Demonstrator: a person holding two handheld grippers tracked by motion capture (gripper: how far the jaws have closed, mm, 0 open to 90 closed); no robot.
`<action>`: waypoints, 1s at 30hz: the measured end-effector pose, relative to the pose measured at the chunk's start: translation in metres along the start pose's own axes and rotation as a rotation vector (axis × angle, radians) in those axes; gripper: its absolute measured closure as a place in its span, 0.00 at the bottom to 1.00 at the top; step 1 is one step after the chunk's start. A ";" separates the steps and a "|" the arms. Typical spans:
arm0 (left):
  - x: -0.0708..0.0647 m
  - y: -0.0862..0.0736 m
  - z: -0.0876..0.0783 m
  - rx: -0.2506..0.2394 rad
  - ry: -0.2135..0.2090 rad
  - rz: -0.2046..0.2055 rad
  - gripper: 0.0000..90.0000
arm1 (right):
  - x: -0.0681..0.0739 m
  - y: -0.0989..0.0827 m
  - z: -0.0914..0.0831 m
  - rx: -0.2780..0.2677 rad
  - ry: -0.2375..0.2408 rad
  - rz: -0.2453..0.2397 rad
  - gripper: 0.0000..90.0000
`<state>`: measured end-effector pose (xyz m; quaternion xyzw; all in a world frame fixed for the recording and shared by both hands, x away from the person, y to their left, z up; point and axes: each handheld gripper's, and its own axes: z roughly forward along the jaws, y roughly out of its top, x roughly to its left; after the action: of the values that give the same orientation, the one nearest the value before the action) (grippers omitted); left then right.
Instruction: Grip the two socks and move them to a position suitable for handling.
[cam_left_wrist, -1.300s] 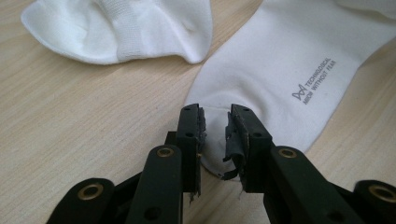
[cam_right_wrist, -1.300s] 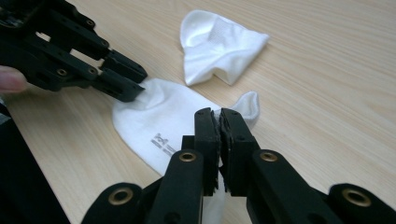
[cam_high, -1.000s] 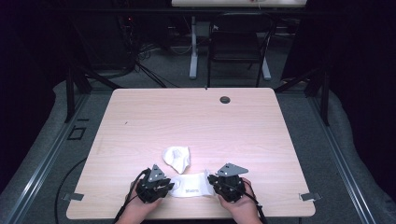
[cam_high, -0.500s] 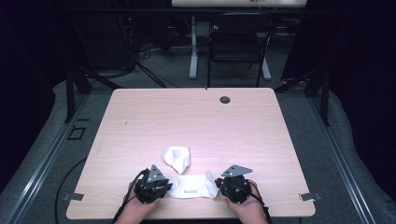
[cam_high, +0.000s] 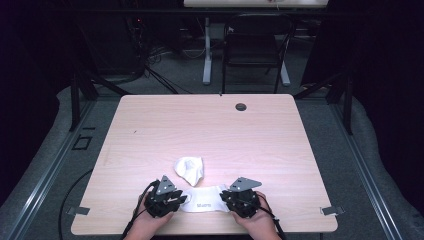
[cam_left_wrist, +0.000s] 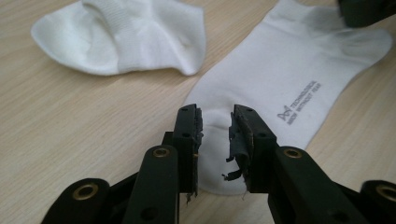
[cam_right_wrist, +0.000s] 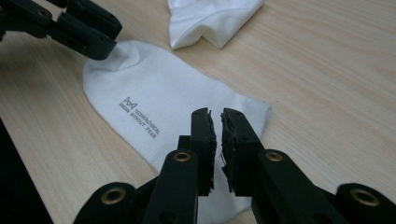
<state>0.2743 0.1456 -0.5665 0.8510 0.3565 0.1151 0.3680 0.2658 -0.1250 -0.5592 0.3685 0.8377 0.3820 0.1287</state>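
On the pale wood-grain table (cam_high: 150, 130), in a dark room with a black chair (cam_high: 252, 47) behind, both grippers, left (cam_high: 184, 199) and right (cam_high: 224, 196), have just been opening, jaws apart over the flat sock (cam_high: 205, 205), crumpled sock (cam_high: 189, 170) just beyond.

A flat sock (cam_high: 204, 205) is laid on the table (cam_high: 280, 150) close to the near edge, about midway between the two near corners. It is flanked by the left gripper (cam_high: 176, 199) at its left end and the right gripper (cam_high: 231, 200) at its right end. A bunched sock (cam_high: 189, 170) is found just behind it, toward the far edge. A small round grommet (cam_high: 241, 106) is set near the far edge, right of centre.
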 end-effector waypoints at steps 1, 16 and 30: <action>-0.001 0.001 0.000 -0.002 -0.003 0.011 0.79 | 0.000 0.000 0.003 0.008 0.003 -0.001 0.92; -0.004 -0.002 0.010 0.039 -0.030 0.029 0.77 | -0.011 -0.009 0.013 0.073 -0.013 0.036 0.89; 0.001 -0.004 0.007 0.051 -0.032 0.024 0.77 | -0.016 -0.011 0.011 0.070 -0.014 0.061 0.91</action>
<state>0.2762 0.1445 -0.5741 0.8660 0.3432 0.0970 0.3504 0.2761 -0.1353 -0.5759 0.4009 0.8379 0.3536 0.1097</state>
